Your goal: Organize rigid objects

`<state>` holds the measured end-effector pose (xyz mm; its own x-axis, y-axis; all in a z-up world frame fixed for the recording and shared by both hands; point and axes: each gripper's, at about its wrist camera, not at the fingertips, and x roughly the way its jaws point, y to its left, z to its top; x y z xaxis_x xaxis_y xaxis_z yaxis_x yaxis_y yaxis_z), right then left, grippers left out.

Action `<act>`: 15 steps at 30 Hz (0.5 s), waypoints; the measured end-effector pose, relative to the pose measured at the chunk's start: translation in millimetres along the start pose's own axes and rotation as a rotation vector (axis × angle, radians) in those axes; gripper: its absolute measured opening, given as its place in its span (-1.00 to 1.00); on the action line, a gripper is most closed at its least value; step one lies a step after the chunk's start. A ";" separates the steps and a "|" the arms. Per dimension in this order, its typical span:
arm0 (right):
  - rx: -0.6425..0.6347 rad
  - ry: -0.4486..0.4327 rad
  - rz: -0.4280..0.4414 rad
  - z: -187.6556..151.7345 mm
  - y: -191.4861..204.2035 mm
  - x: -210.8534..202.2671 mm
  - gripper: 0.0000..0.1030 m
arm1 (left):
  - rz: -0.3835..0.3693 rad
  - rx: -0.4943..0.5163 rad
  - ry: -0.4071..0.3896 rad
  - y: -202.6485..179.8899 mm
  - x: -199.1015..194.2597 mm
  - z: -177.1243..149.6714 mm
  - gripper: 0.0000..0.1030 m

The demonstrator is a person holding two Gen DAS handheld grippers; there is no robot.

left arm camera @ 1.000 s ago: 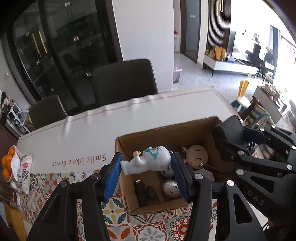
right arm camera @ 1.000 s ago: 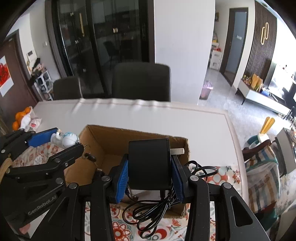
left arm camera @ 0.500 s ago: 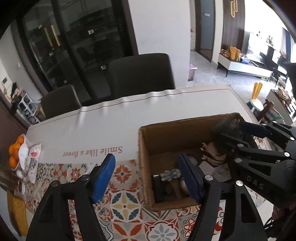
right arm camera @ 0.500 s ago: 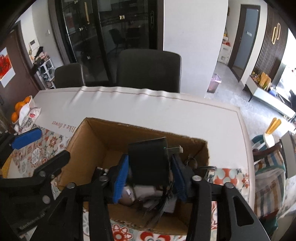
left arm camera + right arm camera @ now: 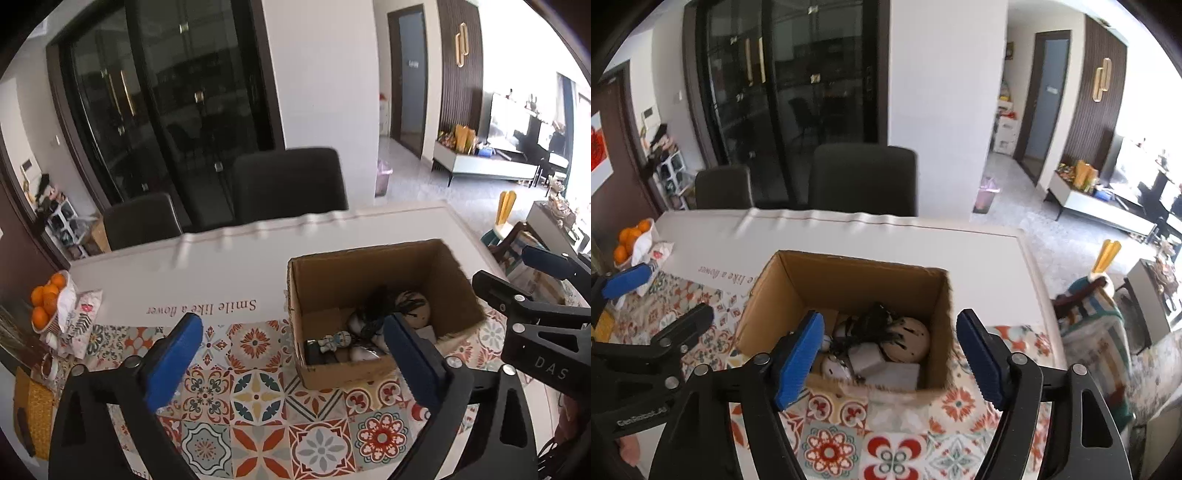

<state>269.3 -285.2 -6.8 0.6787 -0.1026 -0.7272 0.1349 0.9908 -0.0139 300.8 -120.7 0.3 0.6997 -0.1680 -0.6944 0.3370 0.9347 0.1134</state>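
Left tool (image 5: pixel 291 354): your jaws just opened, empty | right tool (image 5: pixel 890 354): just opened, empty | figurine (image 5: pixel 334 340), cabled adapter (image 5: pixel 875 321) ahead, below, inside cardboard box (image 5: pixel 849 275) | dropped there for tidiness.

The cardboard box (image 5: pixel 849 280) stands open on the patterned tablecloth, flaps up, brown inside. In it lie several rigid objects, close together: a small white and blue figurine (image 5: pixel 334 340) lying on its side near the front left wall, a beige ball with dark spots (image 5: pixel 909 338), a black adapter w/ tangled cable (image 5: pixel 875 321) on top of the ball, and a grey-white block (image 5: pixel 886 367) at the front.
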 end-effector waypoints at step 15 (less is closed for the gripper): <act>0.085 -0.161 -0.030 -54.5 -15.8 -107.0 0.78 | 0.032 -0.045 -0.131 0.7 -89.6 -40.3 1.00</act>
<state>155.2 -285.0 33.9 0.7792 -0.1519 -0.6080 0.2128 0.9767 0.0287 213.0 -92.4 34.0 0.7867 -0.1745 -0.5921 0.2864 0.9529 0.0998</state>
